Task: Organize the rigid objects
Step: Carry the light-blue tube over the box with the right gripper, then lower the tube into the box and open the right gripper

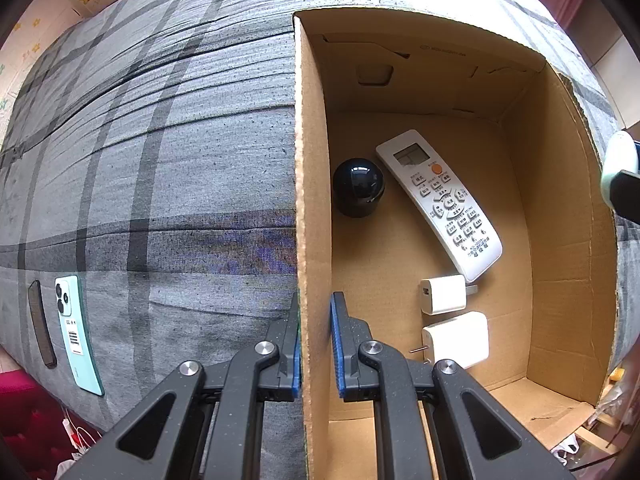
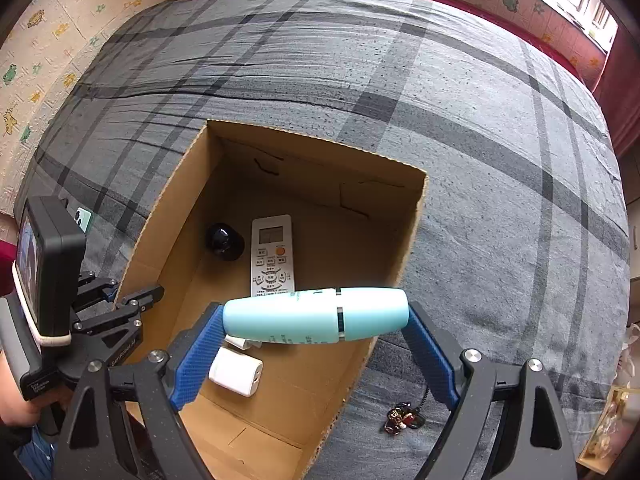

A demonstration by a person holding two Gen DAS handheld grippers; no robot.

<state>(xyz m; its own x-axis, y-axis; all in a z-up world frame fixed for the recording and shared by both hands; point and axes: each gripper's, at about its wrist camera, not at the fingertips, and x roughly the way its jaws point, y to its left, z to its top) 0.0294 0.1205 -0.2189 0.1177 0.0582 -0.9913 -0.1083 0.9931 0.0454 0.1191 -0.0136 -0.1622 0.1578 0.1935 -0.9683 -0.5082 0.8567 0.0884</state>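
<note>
The jaws of the right gripper [image 2: 316, 320] stand wide and clamp a pale turquoise bottle [image 2: 316, 316] lengthwise, one blue pad at each end, so that it lies crosswise above the open cardboard box [image 2: 412, 232], over its near right part. The jaws of the left gripper [image 1: 315, 344] are nearly closed and pinch the left wall of the box [image 1: 310, 184] between their blue pads, one pad outside and one inside.

On the box floor a white remote control [image 1: 440, 204] lies slanted, buttons up, with a small black rounded object [image 1: 358, 192] just beside it on the left. Nearer the left gripper sit two white chargers: a smaller one [image 1: 442, 294] close to the lower end of the remote and a larger one [image 1: 456, 338] just below it.

The box stands on a bed covered with a grey checked sheet [image 1: 160, 160]. Well to the left of the box, near the bed's edge, a mint-green phone [image 1: 78, 332] lies back up, with a dark narrow object [image 1: 42, 324] beside it. In the right wrist view a small keychain charm [image 2: 402, 418] lies on the sheet just right of the box's near corner.
</note>
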